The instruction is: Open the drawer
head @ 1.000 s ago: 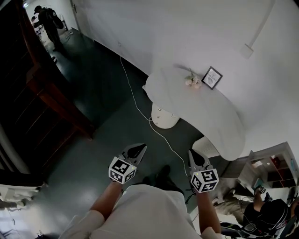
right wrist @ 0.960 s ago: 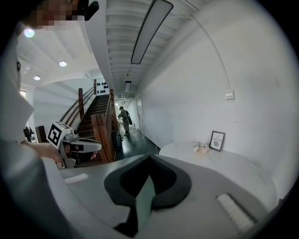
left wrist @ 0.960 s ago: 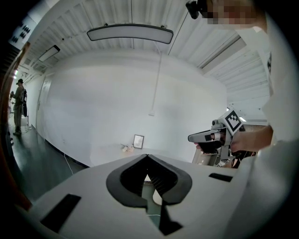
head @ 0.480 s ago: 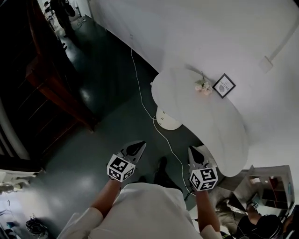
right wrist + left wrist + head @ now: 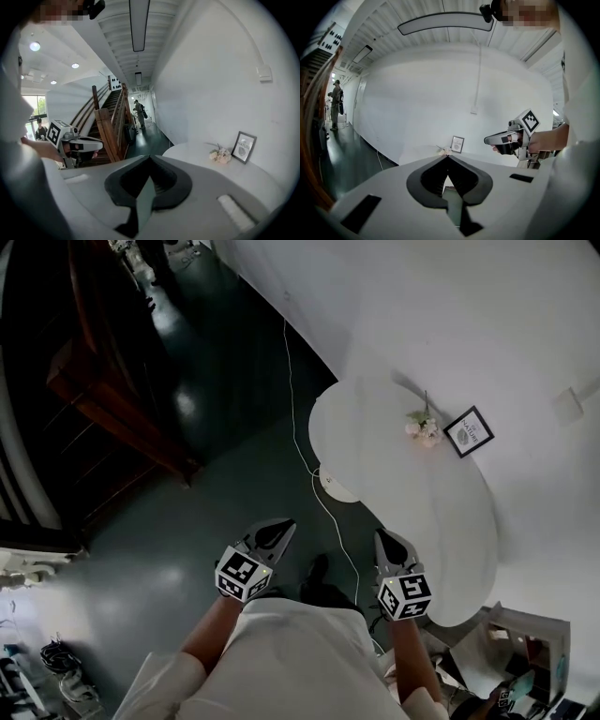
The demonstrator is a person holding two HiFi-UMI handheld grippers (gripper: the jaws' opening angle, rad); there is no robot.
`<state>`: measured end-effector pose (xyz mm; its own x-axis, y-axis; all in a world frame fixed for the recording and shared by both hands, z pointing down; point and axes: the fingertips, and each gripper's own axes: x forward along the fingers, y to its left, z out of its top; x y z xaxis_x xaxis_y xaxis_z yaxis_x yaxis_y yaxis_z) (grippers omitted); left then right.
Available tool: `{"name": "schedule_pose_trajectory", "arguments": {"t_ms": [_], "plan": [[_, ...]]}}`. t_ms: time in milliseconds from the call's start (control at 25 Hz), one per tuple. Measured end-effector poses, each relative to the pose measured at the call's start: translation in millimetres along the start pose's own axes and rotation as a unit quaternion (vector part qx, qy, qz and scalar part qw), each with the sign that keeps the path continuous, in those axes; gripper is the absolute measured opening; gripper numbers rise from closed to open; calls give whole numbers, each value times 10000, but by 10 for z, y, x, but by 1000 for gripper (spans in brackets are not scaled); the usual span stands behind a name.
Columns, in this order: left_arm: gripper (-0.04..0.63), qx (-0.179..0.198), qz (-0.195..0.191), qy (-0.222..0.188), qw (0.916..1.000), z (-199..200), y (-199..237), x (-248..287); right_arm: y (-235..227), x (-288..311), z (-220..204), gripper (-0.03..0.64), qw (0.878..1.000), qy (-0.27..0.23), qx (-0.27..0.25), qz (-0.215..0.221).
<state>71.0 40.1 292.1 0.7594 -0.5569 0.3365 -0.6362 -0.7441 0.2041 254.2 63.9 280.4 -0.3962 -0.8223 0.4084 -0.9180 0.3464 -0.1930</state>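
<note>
Stands on a dark glossy floor beside a white oval worktop, both arms held out in front. Holds the left hand-held gripper over the floor, jaws closed tip to tip with nothing between them. Holds the right hand-held gripper alongside, well apart from the left and near the worktop's edge, jaws likewise pressed together and empty. Cannot make out the drawer in any view. On the worktop, close to the white wall: a small framed picture, with pale flowers just beside it. Across the floor, toward the worktop's round base: a thin white cable. Off to the left: a dark wooden staircase.
</note>
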Motion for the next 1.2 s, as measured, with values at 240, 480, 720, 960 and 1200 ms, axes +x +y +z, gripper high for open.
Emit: {"name": "schedule_pose_trajectory", "arguments": {"t_ms": [240, 480, 720, 960, 1200], "plan": [[6, -207, 170, 54, 9996, -16, 70, 433, -351, 326, -75, 11, 9991, 258, 32, 322], [6, -434, 307, 85, 9985, -105, 162, 744, -516, 624, -205, 11, 9965, 566, 61, 611], [6, -567, 372, 182, 9975, -233, 343, 941, -599, 905, -252, 11, 9940, 783, 30, 760], [6, -666, 334, 266, 9969, -320, 630, 1098, -560, 1195, -309, 11, 9915, 1015, 36, 807], [6, -660, -53, 287, 9974, -347, 907, 1250, -450, 1573, -342, 11, 9898, 1223, 158, 711]]}}
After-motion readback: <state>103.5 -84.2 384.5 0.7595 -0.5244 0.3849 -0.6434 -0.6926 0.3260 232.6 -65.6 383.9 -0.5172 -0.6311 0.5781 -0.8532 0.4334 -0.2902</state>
